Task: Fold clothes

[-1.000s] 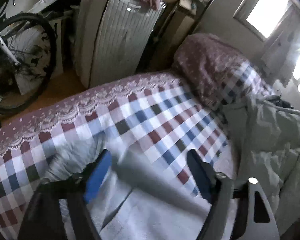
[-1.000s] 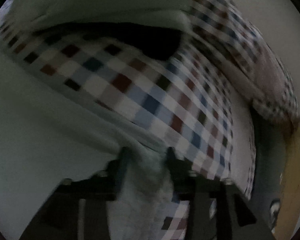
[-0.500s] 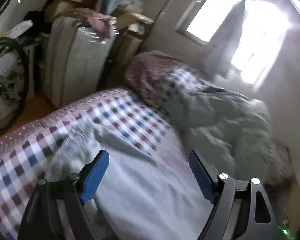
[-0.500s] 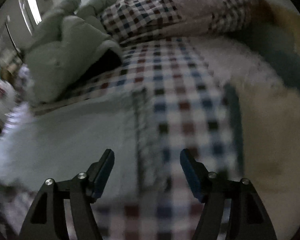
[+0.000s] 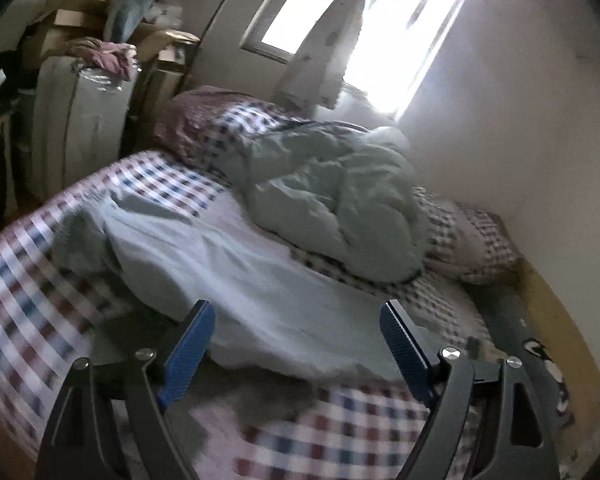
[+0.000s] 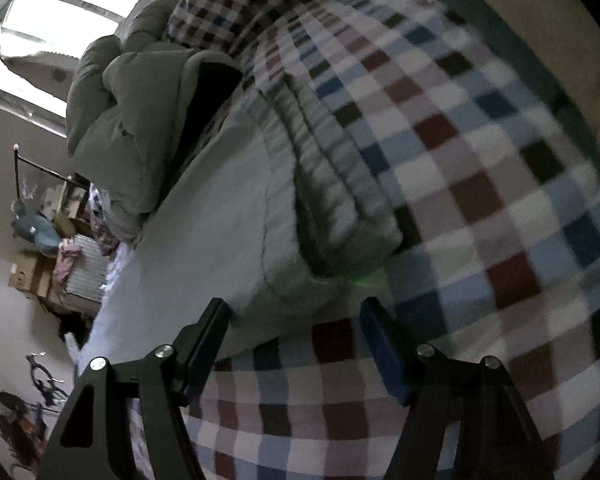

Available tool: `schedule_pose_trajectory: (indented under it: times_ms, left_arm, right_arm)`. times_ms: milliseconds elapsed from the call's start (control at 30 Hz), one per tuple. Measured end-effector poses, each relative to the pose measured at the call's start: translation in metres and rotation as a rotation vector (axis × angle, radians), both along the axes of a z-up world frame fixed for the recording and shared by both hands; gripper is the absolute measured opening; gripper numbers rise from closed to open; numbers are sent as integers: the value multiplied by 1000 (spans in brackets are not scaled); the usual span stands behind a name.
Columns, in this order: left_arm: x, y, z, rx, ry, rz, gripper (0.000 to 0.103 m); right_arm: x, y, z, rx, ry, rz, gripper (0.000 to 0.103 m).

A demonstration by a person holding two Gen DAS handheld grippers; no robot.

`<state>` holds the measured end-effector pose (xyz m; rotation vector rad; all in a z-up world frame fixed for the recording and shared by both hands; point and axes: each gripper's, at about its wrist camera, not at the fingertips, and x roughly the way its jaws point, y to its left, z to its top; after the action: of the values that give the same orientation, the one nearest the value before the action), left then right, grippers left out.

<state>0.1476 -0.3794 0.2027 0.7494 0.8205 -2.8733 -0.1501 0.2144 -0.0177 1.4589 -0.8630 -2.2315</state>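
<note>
Left gripper (image 5: pixel 296 344): your jaws stand wide apart, holding nothing.
Right gripper (image 6: pixel 296 332): also spread, empty.
Garment (image 5: pixel 236 264): pale blue, spread on the checked bed (image 5: pixel 24 280) just ahead of both grippers; its ribbed hem (image 6: pixel 332 184) lies just ahead of your right jaws.
Handling: likely light, soft, limp, so it will sag.
Hold: pinch the hem corners.
</note>
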Motion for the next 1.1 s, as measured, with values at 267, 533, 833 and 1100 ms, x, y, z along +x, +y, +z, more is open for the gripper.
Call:
schedule_pose_trajectory:
  times_ms: [267, 533, 833, 1100]
  left_arm:
    - [-39, 85, -65, 181, 36, -81, 91]
    - [-100, 123, -146, 276, -21, -126, 91]
    - [-132, 141, -194, 283, -116, -81, 91]
    - [-143, 129, -204, 411, -156, 2, 91]
  right_arm:
    - [13, 11, -16, -127, 31, -179, 74]
    - [0, 4, -20, -147, 90, -245, 75]
    - [-3, -10, -23, -144, 221, -265, 75]
    - [-3, -9, -26, -165, 249, -299, 76]
